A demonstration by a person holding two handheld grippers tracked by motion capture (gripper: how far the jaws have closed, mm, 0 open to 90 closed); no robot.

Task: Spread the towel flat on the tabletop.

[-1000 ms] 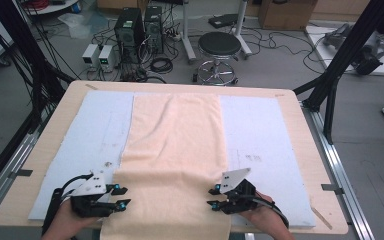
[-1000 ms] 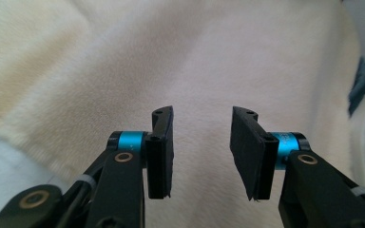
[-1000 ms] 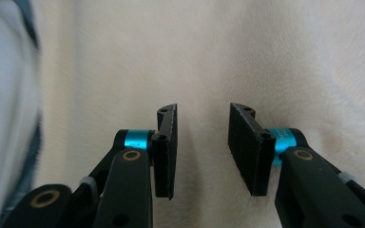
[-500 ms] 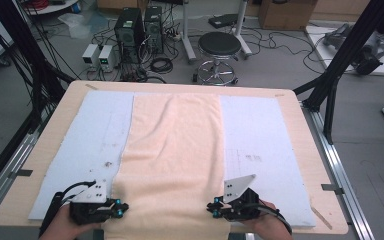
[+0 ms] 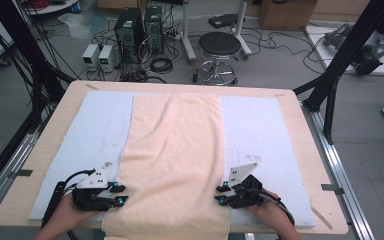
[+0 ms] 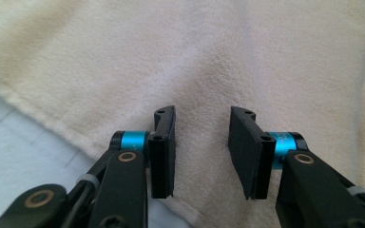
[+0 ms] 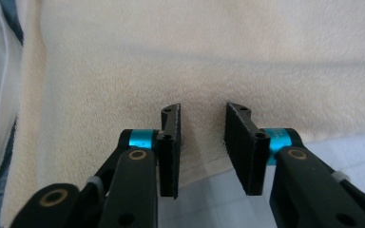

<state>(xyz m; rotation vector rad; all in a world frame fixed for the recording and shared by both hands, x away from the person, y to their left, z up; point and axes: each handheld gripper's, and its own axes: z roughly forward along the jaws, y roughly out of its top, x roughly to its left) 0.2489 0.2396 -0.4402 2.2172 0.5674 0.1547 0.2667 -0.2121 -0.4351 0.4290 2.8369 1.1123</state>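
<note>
Currently, both grippers sit at the towel's near end, one per long edge.
towel: cream towel [image 5: 172, 150] lies flat on the pale blue mat [image 5: 260, 130], long axis running away from the person toward the far table edge; its near end hangs over the front edge of the table [image 5: 290, 100].
left gripper: left gripper [image 5: 120, 194] at the towel's left hem, near corner; jaws point inward across the towel.
left jaws: part open, having just been opening; in the left gripper view the left gripper [image 6: 202, 142] has bare towel [image 6: 204, 61] showing in the gap, pads not pressing on it.
right gripper: right gripper [image 5: 221, 194] at the right hem, mirrored, jaws pointing inward.
right jaws: part open, also just been opening; in the right gripper view the right gripper [image 7: 202, 142] straddles the hem where towel [image 7: 199, 57] meets mat [image 7: 209, 199], nothing pinched.
key relation: each hem lies just ahead of its own gripper's tips, running crosswise to the jaws; neither hand needs to cross over.
judgement: likely next is closing on both near corners, then carrying them along the long axis for a fold.
risk: jaws may catch the mat with the hem.
</note>
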